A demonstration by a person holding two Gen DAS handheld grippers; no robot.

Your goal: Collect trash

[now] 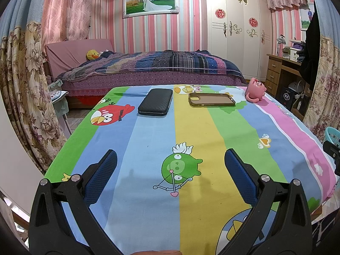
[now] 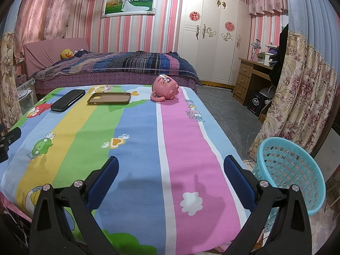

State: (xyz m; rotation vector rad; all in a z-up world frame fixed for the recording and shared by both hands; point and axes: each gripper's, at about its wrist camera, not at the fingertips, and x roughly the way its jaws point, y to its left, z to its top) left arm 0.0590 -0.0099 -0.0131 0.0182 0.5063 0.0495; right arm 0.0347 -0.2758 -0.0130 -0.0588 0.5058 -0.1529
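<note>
Left tool (image 1: 170, 167): blue-padded fingers spread wide apart, nothing between them; poised over the near part of the table, above the green pig print.

Right tool (image 2: 171, 170): fingers likewise spread wide, holding nothing; poised over the near right part of the table, above the blue and pink stripes.

Table (image 1: 148, 131): covered with a striped cartoon-bird cloth.

Black case (image 1: 155, 102): flat, textured, lying at the far left of the table.

Phone case (image 1: 212, 100): olive-brown, lying flat with its hollow side up, just right of the black case, apart from it.

Pink mug (image 2: 166, 86): printed, tipped on its side at the far right edge, handle resting on the cloth; near the phone case, not touching.

Waste basket (image 2: 291, 170): turquoise plastic lattice, on the floor just beside the table's near right corner; contents cannot be made out.

Background: bed (image 1: 148, 68) with patchwork quilt, white wardrobe (image 1: 233, 31).
</note>
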